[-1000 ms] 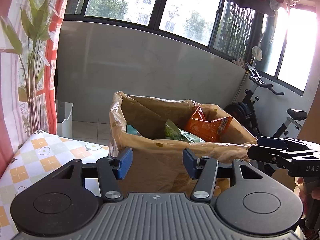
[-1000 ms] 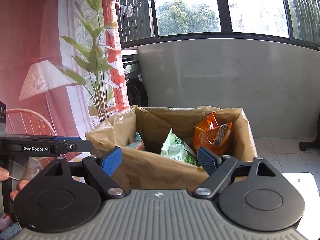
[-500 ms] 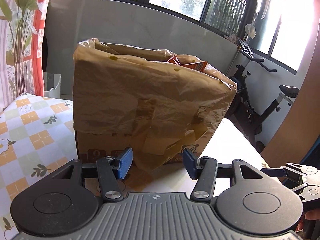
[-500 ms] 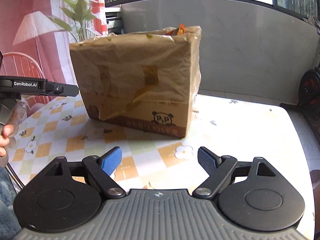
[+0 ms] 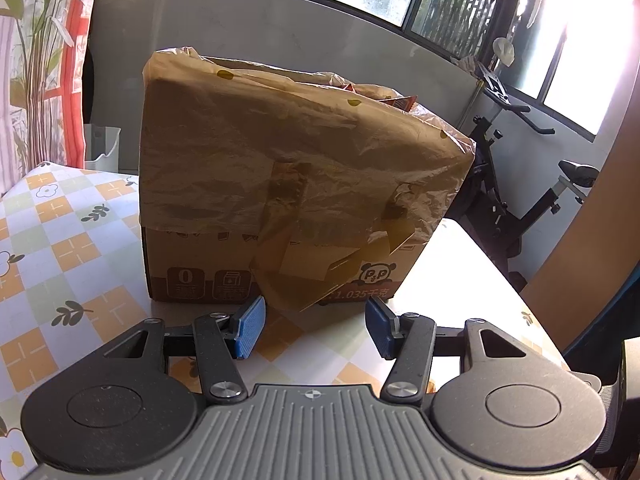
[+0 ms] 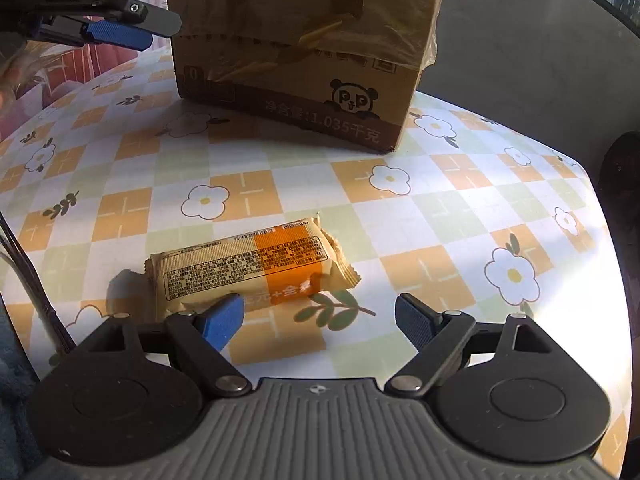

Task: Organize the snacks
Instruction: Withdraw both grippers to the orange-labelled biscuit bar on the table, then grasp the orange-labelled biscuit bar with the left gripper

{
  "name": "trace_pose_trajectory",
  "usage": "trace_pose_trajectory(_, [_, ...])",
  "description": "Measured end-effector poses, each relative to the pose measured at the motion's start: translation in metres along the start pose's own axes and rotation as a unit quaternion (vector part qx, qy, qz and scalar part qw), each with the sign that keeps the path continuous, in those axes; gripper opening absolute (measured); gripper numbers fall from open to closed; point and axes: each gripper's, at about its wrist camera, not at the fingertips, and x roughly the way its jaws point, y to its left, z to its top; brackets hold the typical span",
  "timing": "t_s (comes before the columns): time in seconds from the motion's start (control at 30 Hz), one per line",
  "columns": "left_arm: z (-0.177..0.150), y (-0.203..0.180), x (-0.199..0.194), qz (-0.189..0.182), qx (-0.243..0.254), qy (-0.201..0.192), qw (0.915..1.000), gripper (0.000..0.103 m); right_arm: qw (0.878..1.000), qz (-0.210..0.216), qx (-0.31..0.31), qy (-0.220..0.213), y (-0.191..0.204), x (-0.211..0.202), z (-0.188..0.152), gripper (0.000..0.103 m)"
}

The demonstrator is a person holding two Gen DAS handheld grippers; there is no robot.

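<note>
A flat snack bar packet (image 6: pixel 256 268), cream on one half and orange on the other, lies on the flowered checked tablecloth (image 6: pixel 420 216) just ahead of my right gripper (image 6: pixel 320 320). Its long axis runs across my view, left to right, with the orange end tipped slightly away toward the cardboard box (image 6: pixel 304 80). Printed text faces up.

My right jaws are spread wide and hold nothing. The left blue pad overlaps the packet's near edge in the view; whether it touches the wrapper or hovers above it, I cannot tell. The right pad hangs over bare cloth, clear of the packet.

My left gripper (image 5: pixel 316 326) faces the same cardboard box (image 5: pixel 280 272), which stands upright on the table, lined with a brown plastic bag (image 5: pixel 280 152) folded down over its sides. An orange snack pack (image 5: pixel 400 101) peeks above the rim. My left jaws stand partly spread, empty, near the box's base.
</note>
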Motion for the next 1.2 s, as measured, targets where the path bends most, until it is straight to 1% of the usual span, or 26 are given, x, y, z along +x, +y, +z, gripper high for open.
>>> trace_pose_trajectory(0.17, [-0.008,0.005,0.006,0.001,-0.008,0.016,0.9998,0.058,1.0,0.02,0.006,-0.014,0.015,0.018,0.019,0.085])
trace_pose_trajectory(0.3, [-0.021,0.009,0.014,-0.002,-0.023,0.046,0.9987,0.058,0.999,0.031,0.018,-0.022,0.021,0.024,0.02,0.085])
trace_pose_trajectory(0.37, [-0.03,0.009,0.021,-0.009,-0.027,0.066,0.9974,0.058,0.999,0.033,0.026,-0.024,0.021,0.023,0.016,0.084])
trace_pose_trajectory(0.43, [-0.039,0.004,0.028,-0.022,-0.024,0.088,0.9956,0.058,0.997,0.045,0.053,-0.031,0.016,0.019,0.012,0.083])
trace_pose_trajectory(0.5, [-0.045,-0.003,0.034,-0.037,-0.019,0.101,0.994,0.058,0.995,0.051,0.075,-0.037,0.011,0.016,0.009,0.082])
trace_pose_trajectory(0.57, [-0.05,-0.011,0.04,-0.057,-0.012,0.112,0.992,0.058,0.994,0.051,0.085,-0.041,0.009,0.014,0.006,0.079])
trace_pose_trajectory(0.67, [-0.056,-0.02,0.045,-0.067,0.008,0.118,0.9908,0.058,0.993,0.05,0.091,-0.048,0.008,0.014,0.004,0.076])
trace_pose_trajectory(0.73, [-0.06,-0.023,0.049,-0.065,0.016,0.122,0.9903,0.058,0.993,0.048,0.09,-0.052,0.008,0.013,0.003,0.073])
trace_pose_trajectory(0.93, [-0.066,-0.021,0.059,-0.08,-0.006,0.143,0.9864,0.058,0.994,0.047,0.076,-0.058,0.01,0.012,-0.001,0.059])
trace_pose_trajectory(1.0, [-0.068,-0.02,0.062,-0.08,-0.01,0.146,0.9859,0.058,0.994,0.049,0.077,-0.059,0.01,0.012,-0.003,0.056])
trace_pose_trajectory(1.2, [-0.071,-0.016,0.069,-0.064,-0.017,0.143,0.9875,0.058,0.994,0.05,0.079,-0.057,0.012,0.013,-0.006,0.055])
